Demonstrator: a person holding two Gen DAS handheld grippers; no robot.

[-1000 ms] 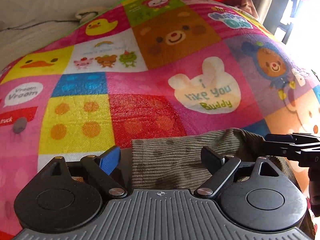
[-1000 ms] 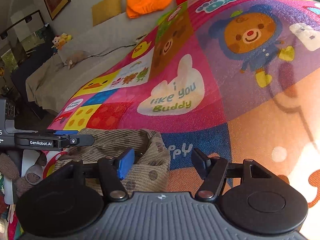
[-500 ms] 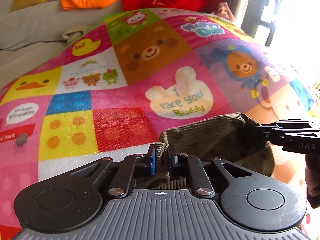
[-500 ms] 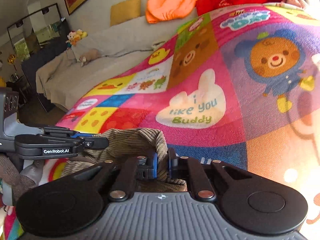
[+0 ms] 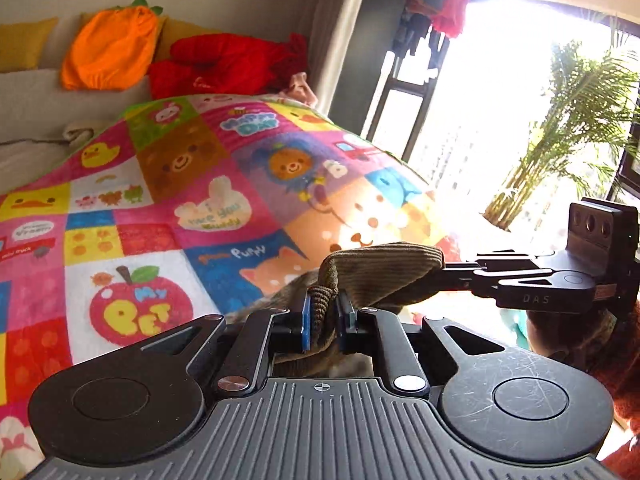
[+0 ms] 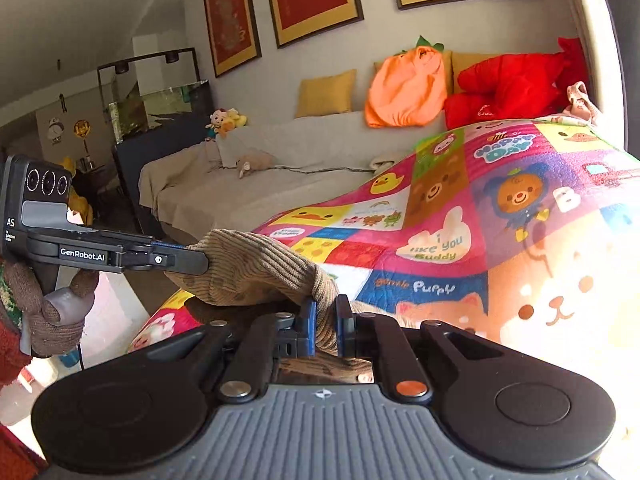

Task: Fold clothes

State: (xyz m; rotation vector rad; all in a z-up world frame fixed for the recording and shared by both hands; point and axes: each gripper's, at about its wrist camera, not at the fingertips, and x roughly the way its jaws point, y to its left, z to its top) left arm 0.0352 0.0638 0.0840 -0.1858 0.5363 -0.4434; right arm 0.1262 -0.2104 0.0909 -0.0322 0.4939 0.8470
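Corduroy garment — both claws clamped on it | left view: palm | right view: aquarium

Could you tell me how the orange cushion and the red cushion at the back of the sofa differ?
The orange cushion stands upright with a green leafy top, like a fruit; the red cushion sprawls low and wide with no green. The orange cushion is nearer the yellow pillow; the red cushion is by the window edge. Both lean against the wall behind the patchwork blanket.
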